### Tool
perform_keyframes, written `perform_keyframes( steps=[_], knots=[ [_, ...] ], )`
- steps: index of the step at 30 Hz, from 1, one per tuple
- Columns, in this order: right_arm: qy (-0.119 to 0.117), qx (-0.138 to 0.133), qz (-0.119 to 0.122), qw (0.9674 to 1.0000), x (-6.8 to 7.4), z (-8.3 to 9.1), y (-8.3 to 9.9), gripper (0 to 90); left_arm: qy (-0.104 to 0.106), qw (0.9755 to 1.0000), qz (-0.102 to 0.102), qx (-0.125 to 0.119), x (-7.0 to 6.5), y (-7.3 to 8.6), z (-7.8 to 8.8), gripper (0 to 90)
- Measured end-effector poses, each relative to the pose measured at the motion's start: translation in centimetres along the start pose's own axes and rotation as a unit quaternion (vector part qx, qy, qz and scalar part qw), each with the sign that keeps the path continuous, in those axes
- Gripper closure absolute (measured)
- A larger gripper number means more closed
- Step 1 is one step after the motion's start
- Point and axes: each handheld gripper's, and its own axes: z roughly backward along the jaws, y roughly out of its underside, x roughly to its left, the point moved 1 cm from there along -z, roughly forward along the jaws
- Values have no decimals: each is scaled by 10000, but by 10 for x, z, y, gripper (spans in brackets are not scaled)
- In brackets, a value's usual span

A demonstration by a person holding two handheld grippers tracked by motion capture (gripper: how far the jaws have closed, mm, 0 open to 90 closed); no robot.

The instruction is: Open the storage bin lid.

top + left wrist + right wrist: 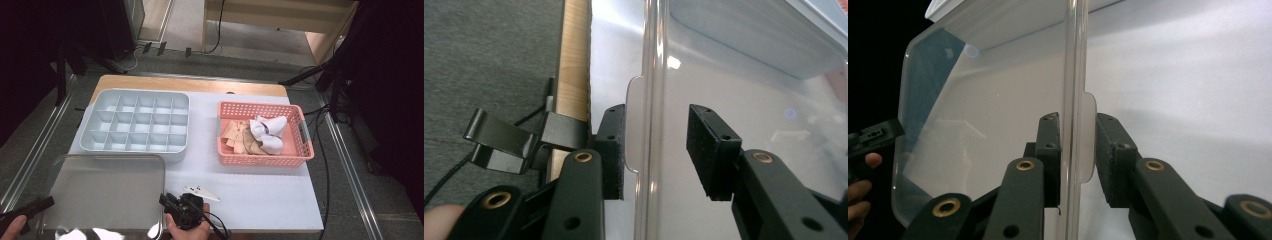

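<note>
A clear plastic lid (107,190) lies flat at the front left of the table. My left gripper (47,202) is at its left edge. In the left gripper view the jaws (656,115) straddle the lid's rim and small tab (634,125), with a gap at the right pad, so they are open. My right gripper (165,200) is at the lid's right edge. In the right gripper view its pads (1078,117) sit tight on either side of the lid (998,100) rim and tab, shut on it.
A pale blue divided organizer tray (135,154) stands behind the lid. At the right, a pink basket (265,159) holds white socks (267,131) and beige ones (240,137). A small white object (200,192) lies beside my right gripper. The wooden table edge (574,60) runs beside my left gripper.
</note>
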Motion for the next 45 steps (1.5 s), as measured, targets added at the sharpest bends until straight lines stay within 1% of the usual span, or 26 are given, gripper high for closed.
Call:
perform_keyframes(
  steps=[1, 4, 7, 8, 9, 11, 14, 15, 16, 18, 20, 21, 22, 23, 26, 27, 29, 32, 34, 36, 37, 39, 40, 42, 43, 45],
  knots=[
    [9, -9, 14, 10000, 0, -1, 0, 740, -47, 10000, -21, -22, -1, 0, -1, 601],
    [135, -23, 199, 9997, 1, -2, 2, 718, -150, 9999, -84, 21, -3, 1, -4, 585],
    [156, 62, 217, 9996, -1, -5, 3, 701, -237, 9996, -126, 46, -4, 3, -8, 569],
    [145, 21, 253, 9996, -1, -5, 3, 699, -254, 9996, -131, 57, -5, 3, -8, 564],
    [181, 2, 366, 9992, -1, -5, 3, 694, -260, 9995, -165, 90, -4, 4, -9, 557],
    [231, -11, 452, 9987, 1, -6, 3, 688, -292, 9994, -187, 71, -5, 5, -11, 545],
    [484, -75, 660, 9966, -1, -8, 2, 710, -386, 9989, -254, 32, -7, 6, -12, 540],
    [527, -31, 624, 9967, -1, -8, 3, 711, -388, 9989, -268, 30, -8, 5, -12, 531],
    [521, -8, 675, 9964, -2, -9, 3, 711, -491, 9982, -348, 45, -9, 6, -13, 534],
    [583, -64, 823, 9949, -2, -10, 4, 705, -594, 9973, -436, 25, -12, 6, -14, 530],
    [627, -89, 952, 9934, -2, -10, 4, 704, -801, 9948, -621, -50, -14, 7, -15, 535],
    [646, -107, 959, 9932, -2, -10, 4, 704, -786, 9949, -633, -34, -15, 7, -15, 532],
    [662, -115, 895, 9937, -2, -9, 3, 700, -801, 9945, -677, -42, -16, 6, -15, 526],
    [667, -105, 896, 9937, -3, -9, 2, 694, -840, 9938, -725, -80, -16, 7, -15, 526],
    [703, -162, 936, 9930, -4, -8, 1, 694, -820, 9936, -763, -141, -17, 6, -14, 515],
    [650, -200, 997, 9927, -5, -7, -1, 686, -871, 9925, -829, -223, -17, 6, -14, 514],
    [641, -208, 975, 9929, -6, -5, -3, 679, -870, 9926, -808, -266, -17, 5, -13, 511],
    [607, -294, 1035, 9923, -7, -2, -6, 663, -914, 9910, -877, -431, -18, 5, -13, 501],
    [594, -389, 1175, 9905, -8, 0, -8, 639, -947, 9894, -967, -519, -22, 4, -13, 487],
    [597, -465, 1277, 9889, -8, 3, -9, 601, -913, 9882, -1059, -626, -27, 4, -14, 470],
    [569, -522, 1377, 9875, -9, 3, -10, 587, -920, 9870, -1118, -703, -30, 4, -16, 461],
    [569, -562, 1487, 9856, -9, 5, -11, 544, -937, 9837, -1291, -832, -36, 3, -20, 424],
    [532, -588, 1514, 9853, -10, 5, -12, 520, -924, 9828, -1360, -844, -38, 2, -22, 407],
    [475, -646, 1629, 9834, -11, 6, -14, 491, -809, 9823, -1423, -912, -44, 1, -28, 376],
    [493, -663, 1642, 9830, -12, 7, -14, 475, -795, 9814, -1456, -971, -48, 0, -30, 360],
    [476, -693, 1716, 9816, -14, 9, -16, 443, -685, 9809, -1496, -1039, -57, -1, -34, 326]
  ],
)
